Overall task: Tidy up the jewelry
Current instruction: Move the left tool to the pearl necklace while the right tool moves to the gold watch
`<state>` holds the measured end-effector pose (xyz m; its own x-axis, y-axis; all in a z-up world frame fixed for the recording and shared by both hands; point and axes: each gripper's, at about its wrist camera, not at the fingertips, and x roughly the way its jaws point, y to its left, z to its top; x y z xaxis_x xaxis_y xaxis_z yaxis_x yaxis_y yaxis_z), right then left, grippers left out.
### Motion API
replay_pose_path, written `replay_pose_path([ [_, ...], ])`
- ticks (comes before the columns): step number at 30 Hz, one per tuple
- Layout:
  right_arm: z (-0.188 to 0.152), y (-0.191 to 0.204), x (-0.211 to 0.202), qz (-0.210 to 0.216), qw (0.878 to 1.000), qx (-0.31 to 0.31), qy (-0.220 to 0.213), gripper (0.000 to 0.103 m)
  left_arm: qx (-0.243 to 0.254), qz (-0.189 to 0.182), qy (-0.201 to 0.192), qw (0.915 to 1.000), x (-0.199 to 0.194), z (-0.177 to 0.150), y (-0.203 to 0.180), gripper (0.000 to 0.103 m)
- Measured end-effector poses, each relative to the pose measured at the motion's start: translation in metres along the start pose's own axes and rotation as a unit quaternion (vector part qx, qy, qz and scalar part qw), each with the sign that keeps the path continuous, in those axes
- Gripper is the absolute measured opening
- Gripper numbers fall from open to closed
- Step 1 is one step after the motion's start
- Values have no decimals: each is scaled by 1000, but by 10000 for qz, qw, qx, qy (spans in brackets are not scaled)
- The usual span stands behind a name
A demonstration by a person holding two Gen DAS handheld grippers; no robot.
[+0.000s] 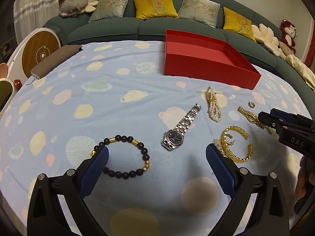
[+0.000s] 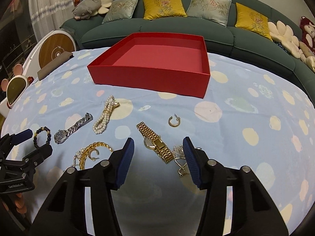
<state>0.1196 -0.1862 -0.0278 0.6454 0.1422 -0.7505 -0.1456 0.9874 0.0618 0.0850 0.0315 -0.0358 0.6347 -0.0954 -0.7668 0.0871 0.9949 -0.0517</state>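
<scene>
Right gripper [image 2: 158, 147], jaws apart astride the gold watch [image 2: 155, 142], should probably clamp the case squarely, avoiding the tangled chain [image 2: 180, 162].

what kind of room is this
Most likely a home living room: a long green sofa with embroidered cushions, plush toys on it, and a table under a planet-print cloth in front.

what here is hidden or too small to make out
- Silver chain: right wrist view, partly behind the right tool pad.
- Gold watch: left wrist view, far end covered by that tool.
- Silver watch dial: too small to read.
</scene>
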Motion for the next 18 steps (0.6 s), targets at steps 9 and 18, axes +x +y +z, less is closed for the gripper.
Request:
replay_pose_path([
  [9, 6, 6, 29, 124, 9989, -225, 394, 47, 132, -128, 1, 9998, 5, 1, -1, 96],
  [18, 4, 2, 31, 93, 9988, -208, 440, 23, 276, -251, 83, 9993, 7, -3, -12, 96],
])
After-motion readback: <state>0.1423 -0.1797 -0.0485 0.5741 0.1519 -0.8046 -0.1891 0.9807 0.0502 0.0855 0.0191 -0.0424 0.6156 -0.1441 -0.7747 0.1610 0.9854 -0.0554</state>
